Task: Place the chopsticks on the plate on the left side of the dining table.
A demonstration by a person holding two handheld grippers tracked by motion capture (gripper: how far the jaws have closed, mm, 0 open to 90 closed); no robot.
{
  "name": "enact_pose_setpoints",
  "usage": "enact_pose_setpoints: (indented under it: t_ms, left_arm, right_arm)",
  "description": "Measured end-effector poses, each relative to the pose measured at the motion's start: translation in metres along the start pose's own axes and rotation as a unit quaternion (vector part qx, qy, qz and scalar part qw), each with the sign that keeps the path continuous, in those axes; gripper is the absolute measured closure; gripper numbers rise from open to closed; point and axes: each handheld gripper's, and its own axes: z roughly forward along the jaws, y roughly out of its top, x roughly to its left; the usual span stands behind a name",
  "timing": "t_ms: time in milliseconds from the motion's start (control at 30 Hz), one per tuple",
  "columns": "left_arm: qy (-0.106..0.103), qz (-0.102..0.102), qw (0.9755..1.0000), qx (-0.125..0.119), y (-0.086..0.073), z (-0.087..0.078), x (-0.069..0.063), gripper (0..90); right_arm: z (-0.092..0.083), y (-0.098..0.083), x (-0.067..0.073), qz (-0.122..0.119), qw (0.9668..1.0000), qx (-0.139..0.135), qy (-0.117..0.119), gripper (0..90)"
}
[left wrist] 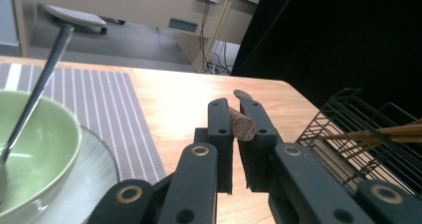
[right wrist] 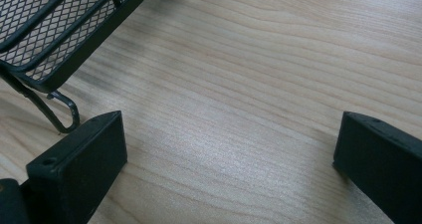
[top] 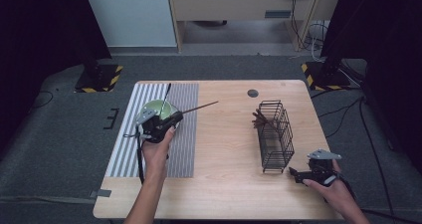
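The left gripper [left wrist: 238, 119] has its jaws clamped on a brown chopstick [top: 199, 107], which projects level toward the wire basket [top: 276, 137]. Just beside this gripper sits a green bowl [left wrist: 35, 149] with a spoon [left wrist: 37, 87], on a striped placemat [top: 186, 134]. More chopsticks [left wrist: 393, 132] lie in the basket. The right gripper [right wrist: 229, 149] has its jaws wide apart, holding nothing, low over the table [right wrist: 259, 59] beside the basket's foot.
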Motion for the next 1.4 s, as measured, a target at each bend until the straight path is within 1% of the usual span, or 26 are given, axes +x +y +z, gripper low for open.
enact_pose_setpoints:
  t_ms: [333, 567, 767, 1400]
  left_arm:
    - [0.019, -0.012, 0.9997, -0.009, -0.004, -0.013, 0.011, 83.9]
    - [0.024, -0.016, 0.9995, -0.013, -0.006, -0.018, 0.016, 83.9]
    - [0.033, -0.017, 0.9993, -0.011, -0.009, -0.022, 0.021, 83.9]
    - [0.058, -0.021, 0.9981, -0.003, -0.026, -0.044, 0.040, 83.9]
  right_arm:
    - [0.000, 0.000, 0.000, 0.000, 1.0000, 0.000, 0.001, 0.4]
    - [0.000, 0.000, 0.000, 0.001, 1.0000, 0.000, 0.000, 0.4]
    - [0.000, 0.000, 0.000, 0.001, 1.0000, 0.000, -0.001, 0.4]
    - [0.000, 0.000, 0.000, 0.001, 1.0000, 0.000, -0.001, 0.4]
